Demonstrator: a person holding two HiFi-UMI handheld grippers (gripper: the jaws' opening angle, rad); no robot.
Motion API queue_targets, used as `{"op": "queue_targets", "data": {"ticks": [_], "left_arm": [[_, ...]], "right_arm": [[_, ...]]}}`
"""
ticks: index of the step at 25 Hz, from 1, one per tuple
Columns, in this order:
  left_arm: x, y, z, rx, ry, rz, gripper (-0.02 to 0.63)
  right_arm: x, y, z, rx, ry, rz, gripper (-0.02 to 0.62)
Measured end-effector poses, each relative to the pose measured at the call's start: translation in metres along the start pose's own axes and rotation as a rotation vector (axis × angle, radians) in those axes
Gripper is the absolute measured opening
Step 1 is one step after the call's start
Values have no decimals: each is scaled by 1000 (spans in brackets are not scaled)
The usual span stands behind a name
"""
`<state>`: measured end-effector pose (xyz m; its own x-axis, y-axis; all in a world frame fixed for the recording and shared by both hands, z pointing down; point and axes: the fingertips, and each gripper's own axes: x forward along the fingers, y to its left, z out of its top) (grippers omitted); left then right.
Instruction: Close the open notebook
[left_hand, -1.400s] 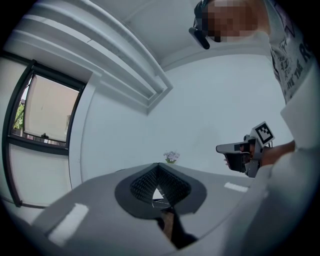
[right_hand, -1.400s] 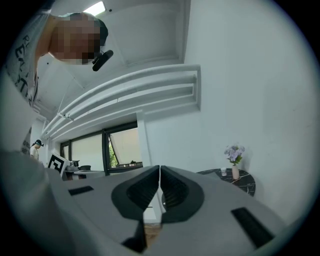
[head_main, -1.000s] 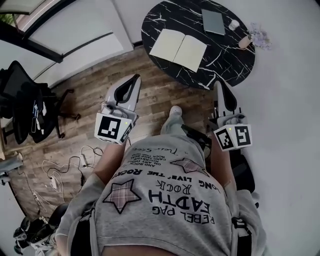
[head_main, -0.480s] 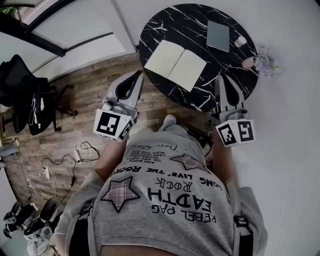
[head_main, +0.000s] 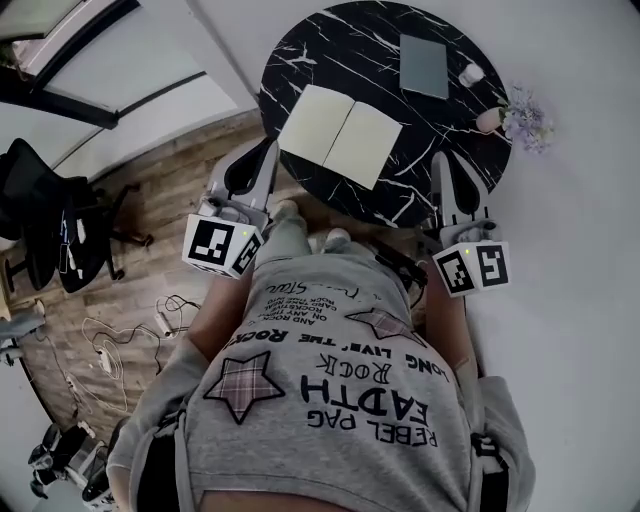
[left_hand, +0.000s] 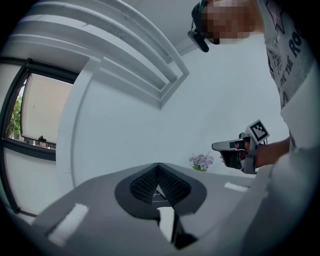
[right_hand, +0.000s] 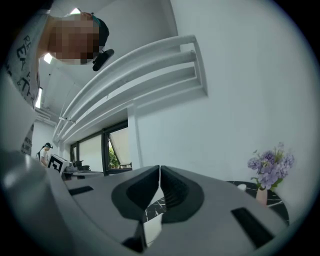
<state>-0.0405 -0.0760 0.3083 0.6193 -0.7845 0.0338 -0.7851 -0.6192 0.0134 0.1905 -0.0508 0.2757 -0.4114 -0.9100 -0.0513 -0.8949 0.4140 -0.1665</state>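
The open notebook (head_main: 340, 137) lies flat with cream pages on the round black marble table (head_main: 350, 50), near the table's front left. My left gripper (head_main: 270, 148) is shut and empty, its tip at the table's near left edge, just left of the notebook. My right gripper (head_main: 440, 158) is also shut and empty, over the table's near right edge, a little right of the notebook. Both point level. In the left gripper view the left gripper (left_hand: 158, 166) shows its pads meeting. In the right gripper view the right gripper (right_hand: 160, 169) shows only a thin seam.
A closed grey book (head_main: 424, 65), a small white cup (head_main: 470, 72) and a vase of purple flowers (head_main: 520, 108) stand at the table's far right. A black office chair (head_main: 50, 210) and loose cables (head_main: 120, 340) are on the wooden floor at the left.
The person has stepped up to the table, so it and the notebook are nearer. Both grippers, still shut, have come forward from short of the table to its near edge.
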Motion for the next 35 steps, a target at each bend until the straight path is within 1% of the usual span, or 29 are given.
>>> {"op": "queue_targets", "data": {"ticks": [3, 4, 8, 11, 16, 19, 21, 24, 25, 28, 35], "left_arm": [[22, 6, 5, -32, -15, -48, 9], [30, 8, 7, -32, -22, -69, 9], [61, 19, 7, -6, -15, -170, 9], [82, 33, 6, 6, -6, -234, 9], [122, 51, -1, 19, 1, -293, 9], [139, 53, -10, 19, 9, -340, 9], [146, 54, -19, 12, 26, -369, 9], [153, 55, -31, 11, 49, -415, 9], [155, 55, -35, 13, 55, -428, 9], [159, 58, -50, 23, 82, -449, 9], [168, 74, -87, 47, 115, -460, 9]], "right_arm": [[3, -10, -2, -37, 15, -56, 14], [6, -14, -4, -42, 19, -75, 14], [16, -23, -15, 2, 21, -176, 14], [25, -22, -15, 3, 19, -254, 14], [43, -34, -13, -21, 19, -316, 14], [43, -42, -22, -24, 47, -359, 14], [43, -42, -33, -21, 75, -364, 14], [54, -39, -56, 12, 129, -300, 14], [57, -40, -66, 15, 157, -296, 14], [60, -46, -100, 23, 250, -321, 14], [66, -59, -171, 149, 377, -345, 14]]}}
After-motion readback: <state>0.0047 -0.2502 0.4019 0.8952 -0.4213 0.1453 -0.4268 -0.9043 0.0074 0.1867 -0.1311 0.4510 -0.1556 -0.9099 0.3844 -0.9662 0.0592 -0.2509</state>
